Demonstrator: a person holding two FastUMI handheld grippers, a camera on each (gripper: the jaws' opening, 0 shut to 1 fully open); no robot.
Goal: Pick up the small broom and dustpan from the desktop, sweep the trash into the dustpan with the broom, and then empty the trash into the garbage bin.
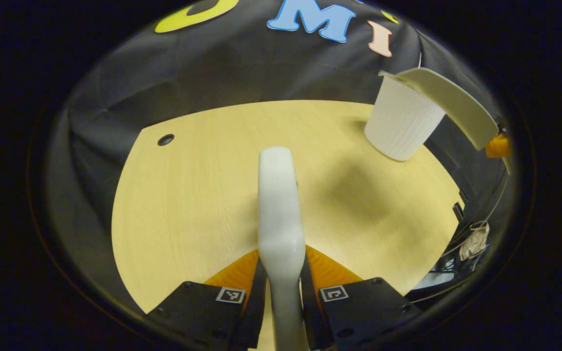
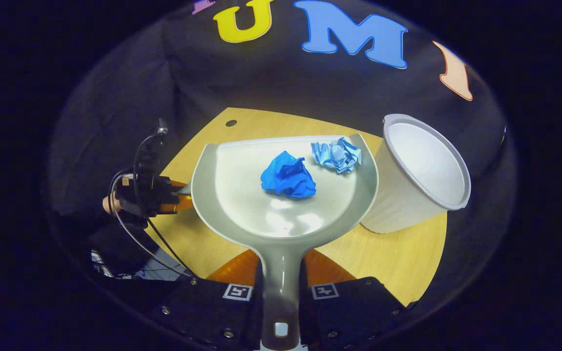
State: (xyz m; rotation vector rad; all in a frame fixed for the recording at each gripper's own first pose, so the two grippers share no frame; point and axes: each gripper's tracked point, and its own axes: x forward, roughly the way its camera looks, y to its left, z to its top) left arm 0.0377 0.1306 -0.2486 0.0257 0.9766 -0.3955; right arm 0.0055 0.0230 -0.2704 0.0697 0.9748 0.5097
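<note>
In the right gripper view my right gripper is shut on the handle of the grey dustpan, held above the wooden desktop. In the pan lie a dark blue paper ball and a light blue paper ball. The white garbage bin stands right beside the pan's right rim, its mouth open. In the left gripper view my left gripper is shut on the white broom handle, which points forward over the desktop. The bin and the dustpan's edge show at the upper right.
The left gripper with its cables hangs at the pan's left. A small round hole marks the desktop's far left corner. Cables and clutter hang past the desk's right edge. Black cloth walls the booth behind.
</note>
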